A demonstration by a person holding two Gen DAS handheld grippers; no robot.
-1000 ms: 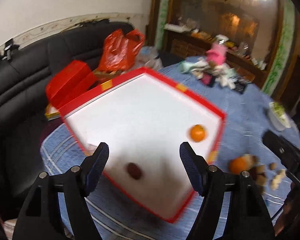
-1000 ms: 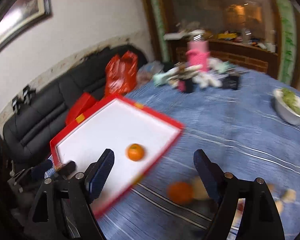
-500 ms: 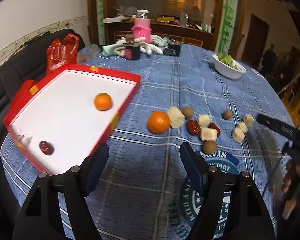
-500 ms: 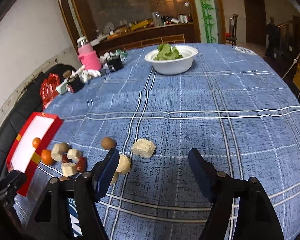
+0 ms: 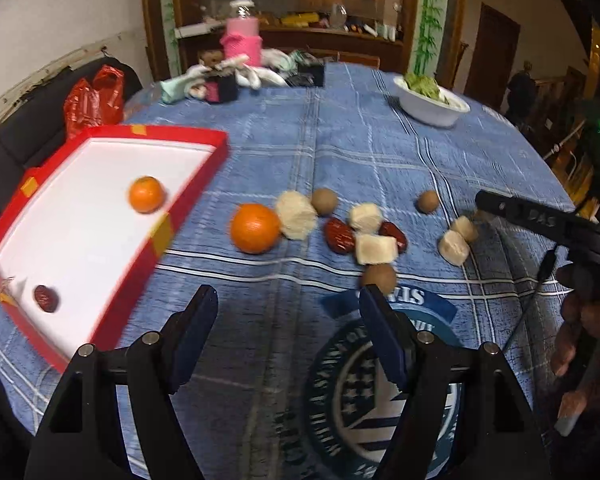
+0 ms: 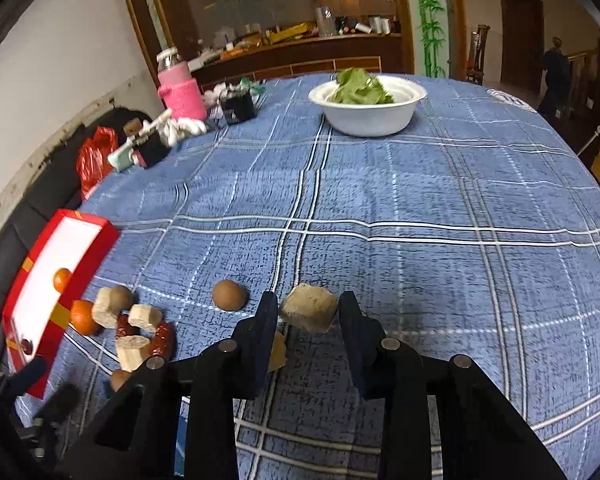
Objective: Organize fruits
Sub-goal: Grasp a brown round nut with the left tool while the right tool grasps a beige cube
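Note:
A red tray (image 5: 188, 196) with a white floor lies at the table's left and holds a small orange (image 5: 146, 194) and a red date (image 5: 45, 298). On the blue cloth lie a larger orange (image 5: 255, 228), pale chunks (image 5: 296, 214), red dates (image 5: 339, 235) and brown round fruits (image 5: 324, 201). My left gripper (image 5: 288, 322) is open and empty, above the cloth. My right gripper (image 6: 309, 322) stands with its jaws either side of a pale chunk (image 6: 309, 312), narrowly apart; contact is unclear. The tray (image 6: 86, 270) also shows in the right wrist view.
A white bowl of greens (image 6: 368, 108) stands at the far side. A pink-sleeved bottle (image 6: 180, 88) and a clutter of small items (image 5: 236, 76) sit at the far left edge. A black sofa with a red bag (image 5: 94, 100) is beyond the table.
Both views swung from the tray toward the loose fruit. My right gripper has come down around a pale chunk and its jaws have narrowed. The left gripper stays open.

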